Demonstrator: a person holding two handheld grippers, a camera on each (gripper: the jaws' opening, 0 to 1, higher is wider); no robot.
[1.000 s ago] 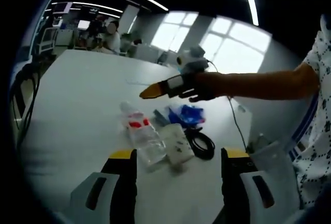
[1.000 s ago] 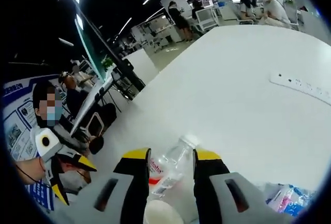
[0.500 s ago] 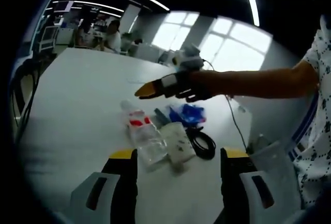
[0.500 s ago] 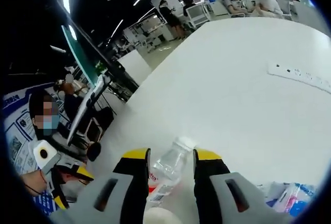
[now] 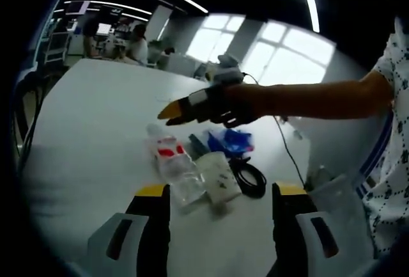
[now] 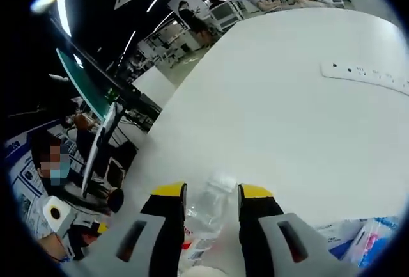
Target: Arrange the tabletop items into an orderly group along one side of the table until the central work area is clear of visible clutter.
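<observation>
Wide bare surface (image 6: 307, 130) lying beyond the bottle (image 6: 208, 210). Right gripper (image 6: 211, 195) fingers straddling the bottle, contact unclear; left gripper (image 5: 216, 194) fingers spread wide, holding nothing.

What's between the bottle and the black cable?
A white packet lies between the bottle and the black cable, in the left gripper view.

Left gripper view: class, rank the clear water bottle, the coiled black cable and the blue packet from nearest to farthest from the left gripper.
1. Clear water bottle, just ahead, by the left gripper.
2. Coiled black cable, ahead toward the right.
3. Blue packet, behind the cable, farthest.
</observation>
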